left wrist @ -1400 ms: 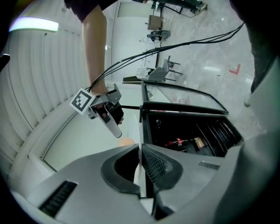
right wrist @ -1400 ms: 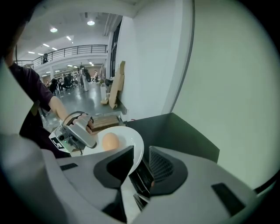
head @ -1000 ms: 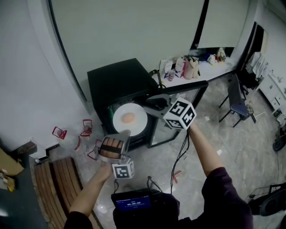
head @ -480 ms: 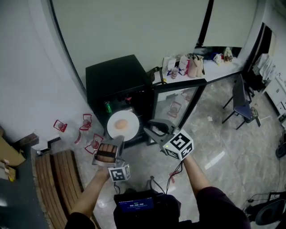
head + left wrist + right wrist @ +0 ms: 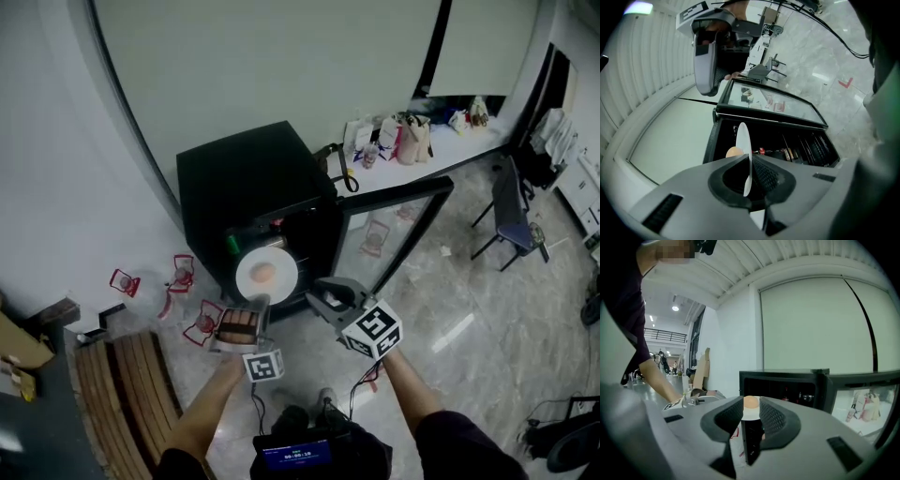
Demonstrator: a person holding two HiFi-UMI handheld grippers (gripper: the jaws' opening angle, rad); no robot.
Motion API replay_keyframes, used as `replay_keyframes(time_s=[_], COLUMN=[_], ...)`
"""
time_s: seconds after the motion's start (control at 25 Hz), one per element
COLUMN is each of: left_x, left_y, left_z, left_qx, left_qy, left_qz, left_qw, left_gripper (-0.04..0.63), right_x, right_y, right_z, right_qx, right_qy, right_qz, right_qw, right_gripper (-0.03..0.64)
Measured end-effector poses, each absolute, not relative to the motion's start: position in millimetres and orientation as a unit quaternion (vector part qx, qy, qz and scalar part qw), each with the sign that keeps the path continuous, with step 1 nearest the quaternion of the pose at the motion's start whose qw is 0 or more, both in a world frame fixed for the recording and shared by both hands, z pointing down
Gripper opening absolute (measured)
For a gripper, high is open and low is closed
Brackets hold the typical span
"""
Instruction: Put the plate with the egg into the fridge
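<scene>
**Left gripper pinches the plate at the open fridge**

Left gripper [image 5: 749, 161] has its jaws closed on the near rim of the white plate [image 5: 282, 266], which shows edge-on between the pads in its own view. Right gripper [image 5: 750, 409] has its jaws partly apart and grips nothing. The plate and the egg [image 5: 265, 273] only show through the gap between its tips. In the head view it hangs just right of the plate.

The plate is held level, with the egg sitting near its middle. It hangs in front of the open compartment of the black fridge [image 5: 248, 178]. Whether its far rim has crossed the opening cannot be told, and it rests on no shelf.

The fridge's glass door [image 5: 394, 220] is swung wide to the right. Inside, a green can [image 5: 232, 244] stands at the left. The left gripper view shows dark shelves with a few bottles, too small to tell apart.

The fridge stands on a pale, marbled floor [image 5: 469, 328] against a curved white wall. Small red-framed things [image 5: 183, 272] lie on the floor to its left, and a slatted wooden bench [image 5: 122, 394] sits nearer the person. Behind the fridge, a white counter [image 5: 441, 145] carries several bags. A dark chair [image 5: 502, 225] stands to the right.
</scene>
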State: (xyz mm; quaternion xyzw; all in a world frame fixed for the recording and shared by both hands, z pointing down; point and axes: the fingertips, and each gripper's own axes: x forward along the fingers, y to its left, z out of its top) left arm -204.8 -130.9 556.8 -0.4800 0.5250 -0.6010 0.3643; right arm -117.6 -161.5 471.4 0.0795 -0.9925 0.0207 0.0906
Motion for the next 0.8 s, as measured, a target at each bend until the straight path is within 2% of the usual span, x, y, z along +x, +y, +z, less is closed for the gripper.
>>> replay_keyframes(time_s=[0.32, 0.8], left_x=[-265.9, -305.6], left_y=[-206.2, -298.2], left_z=[651.9, 783.0], left_qx=[-0.488, -0.482], left_qy=[0.517, 0.496], left_qz=[-0.623, -0.663], left_qw=[0.325, 0.288], left_gripper=[0.018, 0.018], right_x=[-140.8, -182.0], right_y=[-206.5, -260.7], right_z=[547.3, 670.4], right_qx=[0.102, 0.083], right_qy=[-0.986, -0.986], right_qz=[0.041, 0.028], right_qw=[0.126, 0.145], right_gripper=[0.115, 0.115])
